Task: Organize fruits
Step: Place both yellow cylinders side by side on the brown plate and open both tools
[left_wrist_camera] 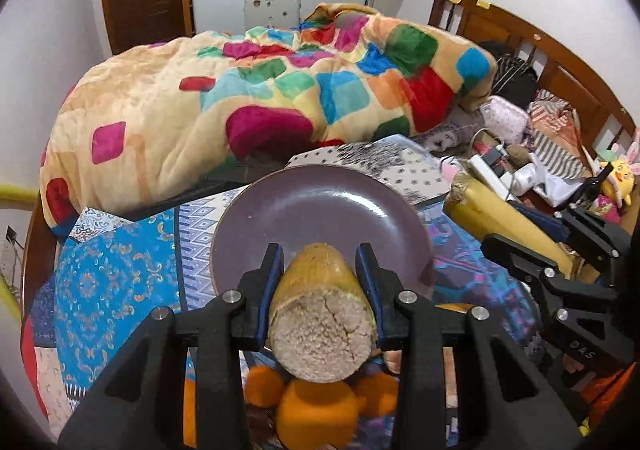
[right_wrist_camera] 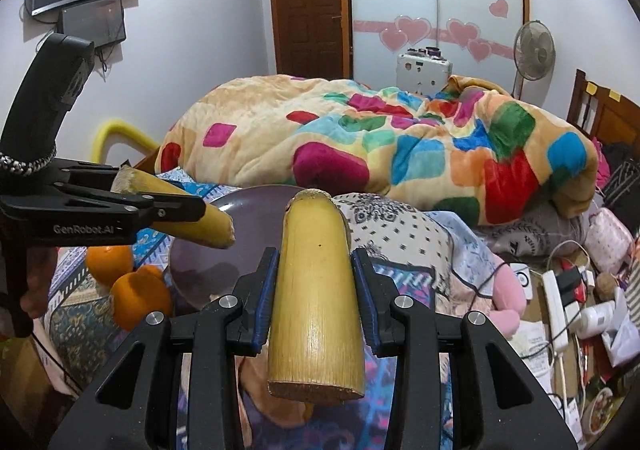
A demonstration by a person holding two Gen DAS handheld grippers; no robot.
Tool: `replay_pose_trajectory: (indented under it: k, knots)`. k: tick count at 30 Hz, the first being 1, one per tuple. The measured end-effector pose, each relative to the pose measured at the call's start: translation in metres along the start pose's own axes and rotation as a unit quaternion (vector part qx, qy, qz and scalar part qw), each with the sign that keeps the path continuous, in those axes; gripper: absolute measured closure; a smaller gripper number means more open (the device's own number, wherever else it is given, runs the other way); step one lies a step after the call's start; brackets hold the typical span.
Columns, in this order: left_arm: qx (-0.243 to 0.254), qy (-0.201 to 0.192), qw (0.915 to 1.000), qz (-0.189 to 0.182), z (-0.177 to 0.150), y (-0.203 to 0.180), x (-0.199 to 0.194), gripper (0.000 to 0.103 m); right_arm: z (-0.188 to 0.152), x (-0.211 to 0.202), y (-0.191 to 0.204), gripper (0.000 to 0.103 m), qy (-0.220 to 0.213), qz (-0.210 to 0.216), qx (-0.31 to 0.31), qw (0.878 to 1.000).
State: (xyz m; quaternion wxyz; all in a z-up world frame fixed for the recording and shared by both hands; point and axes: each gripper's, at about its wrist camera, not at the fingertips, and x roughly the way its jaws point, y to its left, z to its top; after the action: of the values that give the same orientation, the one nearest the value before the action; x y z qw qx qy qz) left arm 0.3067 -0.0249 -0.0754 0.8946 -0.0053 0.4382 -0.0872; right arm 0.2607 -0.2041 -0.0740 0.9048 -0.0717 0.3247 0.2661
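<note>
My left gripper is shut on a short yellow sugarcane piece with a pale cut end, held over the near rim of a purple plate. My right gripper is shut on a second yellow sugarcane piece, held above the bed to the right of the plate. The left gripper with its piece shows at the left of the right wrist view. The right gripper's piece shows at the right of the left wrist view. Oranges lie below the left gripper, next to the plate.
The plate rests on patterned blue cloth on a bed. A bulky colourful quilt lies behind it. Power strips, cables and toys clutter the right side. A wooden headboard, a fan and a wardrobe stand behind.
</note>
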Motion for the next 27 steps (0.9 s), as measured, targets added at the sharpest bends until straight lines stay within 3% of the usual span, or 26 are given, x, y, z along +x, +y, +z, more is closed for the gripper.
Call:
replay_pose_trajectory:
  k: [8,15,27]
  knots:
    - [-0.012,-0.001,0.9999,-0.012,-0.010,0.024,0.014,0.066,0.006,0.030,0.004,0.069,0.023,0.005,-0.007,1.000]
    - [-0.004,0.040,0.9992,-0.002,-0.029,0.036,0.032,0.067,0.005,0.048,0.007,0.069,0.046,0.011,-0.007,0.999]
    - [-0.008,0.047,0.9989,-0.002,-0.003,0.035,0.055,0.068,0.019,0.075,0.004,0.069,0.070,0.009,-0.005,0.998]
